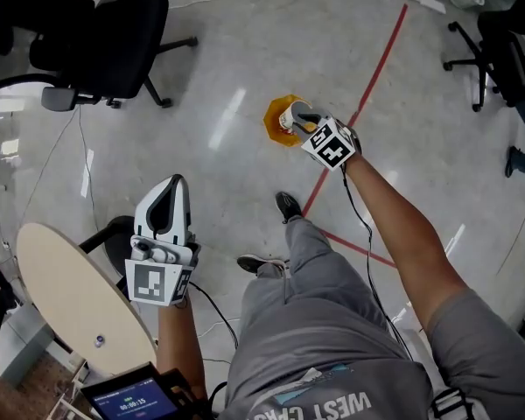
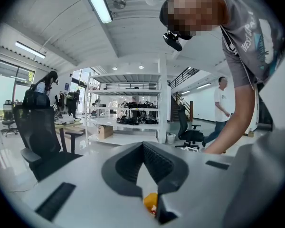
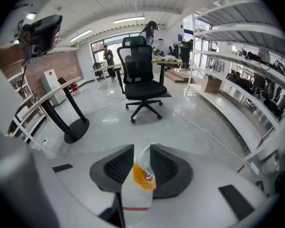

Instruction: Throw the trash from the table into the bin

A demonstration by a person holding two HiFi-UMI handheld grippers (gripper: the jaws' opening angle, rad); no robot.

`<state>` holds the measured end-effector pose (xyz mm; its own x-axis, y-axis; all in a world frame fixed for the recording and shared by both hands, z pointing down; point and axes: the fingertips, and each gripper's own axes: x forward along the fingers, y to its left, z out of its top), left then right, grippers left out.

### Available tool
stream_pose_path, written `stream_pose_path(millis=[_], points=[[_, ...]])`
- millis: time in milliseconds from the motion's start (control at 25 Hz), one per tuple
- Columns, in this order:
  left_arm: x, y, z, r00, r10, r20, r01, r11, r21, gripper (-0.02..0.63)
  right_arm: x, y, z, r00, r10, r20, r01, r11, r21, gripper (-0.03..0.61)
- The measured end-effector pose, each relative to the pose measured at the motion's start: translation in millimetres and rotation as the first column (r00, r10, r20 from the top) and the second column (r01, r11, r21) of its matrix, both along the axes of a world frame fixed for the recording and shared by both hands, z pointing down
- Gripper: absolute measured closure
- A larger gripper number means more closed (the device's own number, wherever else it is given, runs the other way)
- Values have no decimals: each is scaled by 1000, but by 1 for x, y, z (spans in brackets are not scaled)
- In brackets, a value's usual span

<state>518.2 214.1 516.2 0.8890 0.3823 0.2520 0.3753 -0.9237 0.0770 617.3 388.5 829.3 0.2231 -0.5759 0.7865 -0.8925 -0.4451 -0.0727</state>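
Note:
In the head view my right gripper [image 1: 294, 119] hangs right over a small orange bin [image 1: 275, 123] on the floor, pointing steeply down. In the right gripper view a white and orange snack packet [image 3: 143, 175] stands between the jaws of the right gripper [image 3: 142, 150], filling the narrow gap and touching both pads. My left gripper [image 1: 176, 182] is off to the left, away from the bin, beside the table, with its fingertips together. A small orange patch shows low in the gap of the left gripper [image 2: 143, 145]; I cannot tell what it is.
A round beige table [image 1: 66, 296] stands at the lower left, with a screen device [image 1: 136, 401] near its edge. A black office chair [image 1: 96, 42] is at the upper left and another [image 1: 499, 51] at the upper right. Red tape [image 1: 378, 64] crosses the floor. The person's feet [image 1: 288, 206] stand near the bin.

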Motion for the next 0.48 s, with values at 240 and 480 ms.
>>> stream_pose_path(millis=[240,480], points=[[-8,-12,0,1000,-15,-26,16,1000,14,571,5,-7,-4,1000,-14,-3,14,1000,-12,476],[-35,-16,-28,998,-43,-56,44,999,26,571,-1,-12,-54,998,18,-60,-15,999,49,476]])
